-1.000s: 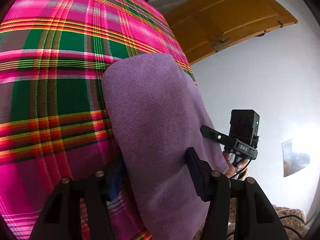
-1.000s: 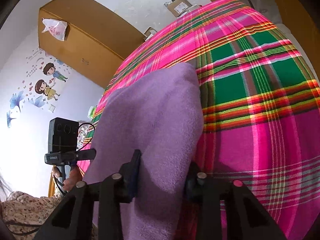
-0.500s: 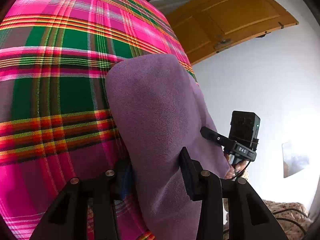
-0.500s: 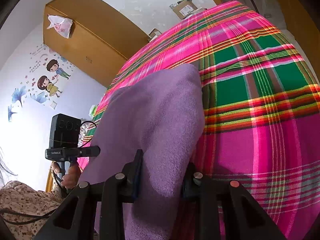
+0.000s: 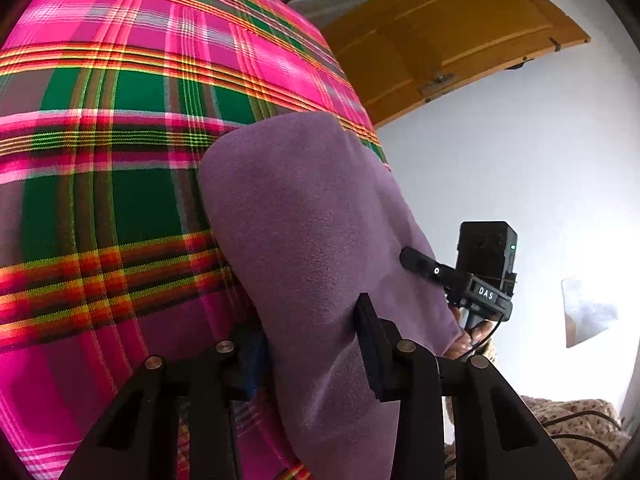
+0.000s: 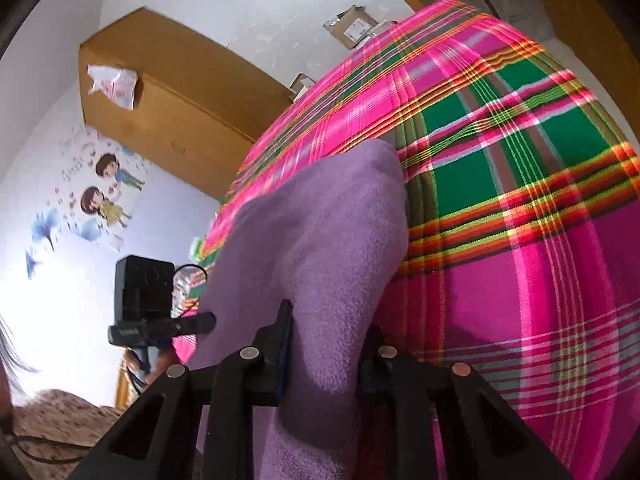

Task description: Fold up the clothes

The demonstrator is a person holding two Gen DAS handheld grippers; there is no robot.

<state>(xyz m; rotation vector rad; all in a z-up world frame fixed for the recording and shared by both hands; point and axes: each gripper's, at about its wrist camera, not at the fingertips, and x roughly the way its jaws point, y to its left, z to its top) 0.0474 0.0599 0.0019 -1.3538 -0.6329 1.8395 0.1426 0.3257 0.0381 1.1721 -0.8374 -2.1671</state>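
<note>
While both grippers point forward and somewhat downward over the plaid-covered bed (image 5: 120, 184), each has a bunch of the purple fleece garment (image 5: 304, 232) between its fingers. The left gripper (image 5: 308, 344) has just been closing its jaws; the fleece fills the gap, the right-hand pad presses into the fabric, and the left-hand pad is mostly hidden behind the fold, so it reads as clamped on the garment. The right gripper (image 6: 328, 344) has likewise just been closing, and its two pads pinch a narrow ridge of the same garment, which puckers between them.

Seen from the left wrist, the right gripper sits at the garment's right edge, held by a hand (image 5: 476, 332) whose fingers show just below it. Seen from the right wrist, the left gripper (image 6: 192, 324) sits at the garment's left edge, with the person's other hand (image 6: 148, 368) beneath it. The two grippers lie side by side at the near end of the garment.

The garment stretches away from the grippers across the bed and ends in a rounded far edge. Beyond and beside that edge the pink and green plaid cover lies bare and flat. A wooden cabinet (image 6: 160, 92) and a pale wall (image 5: 500, 168) stand beyond the bed.
</note>
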